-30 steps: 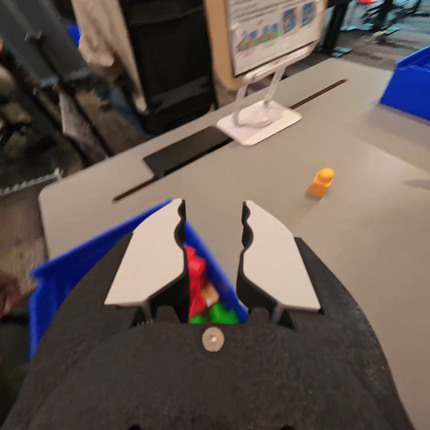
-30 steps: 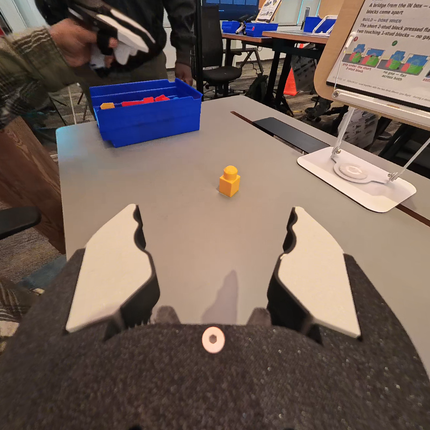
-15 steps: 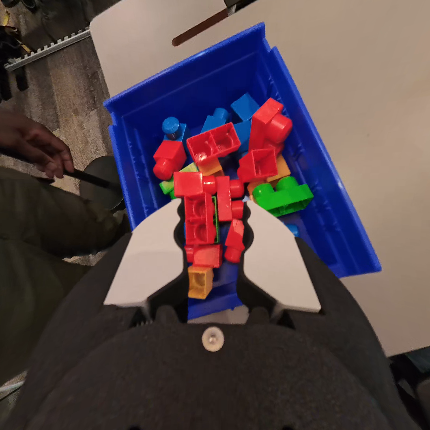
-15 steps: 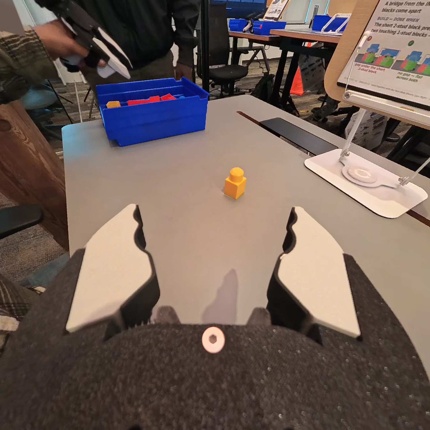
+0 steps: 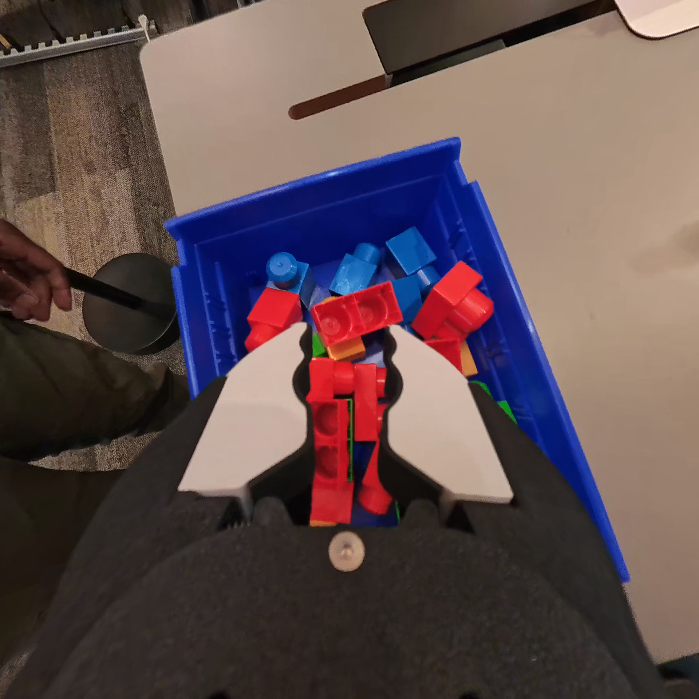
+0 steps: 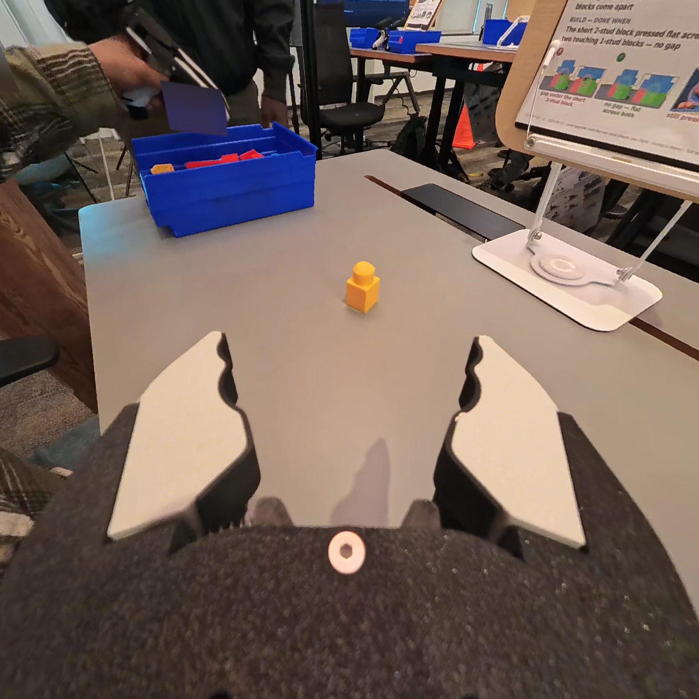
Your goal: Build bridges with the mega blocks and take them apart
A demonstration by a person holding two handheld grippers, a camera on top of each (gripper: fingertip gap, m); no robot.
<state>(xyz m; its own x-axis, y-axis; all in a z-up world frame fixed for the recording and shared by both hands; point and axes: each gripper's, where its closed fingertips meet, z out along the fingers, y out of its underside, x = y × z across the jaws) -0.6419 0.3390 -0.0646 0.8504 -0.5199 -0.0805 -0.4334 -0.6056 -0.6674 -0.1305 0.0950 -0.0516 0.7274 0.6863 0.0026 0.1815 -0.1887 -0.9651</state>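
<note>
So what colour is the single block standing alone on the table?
Yellow-orange block, clearest in the right wrist view.

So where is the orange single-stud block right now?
In the right wrist view, the orange block stands upright mid-table, between the blue bin and white stand base.

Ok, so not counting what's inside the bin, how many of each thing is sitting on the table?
Bin: 1
Orange block: 1
Stand: 1
Total: 3
</note>
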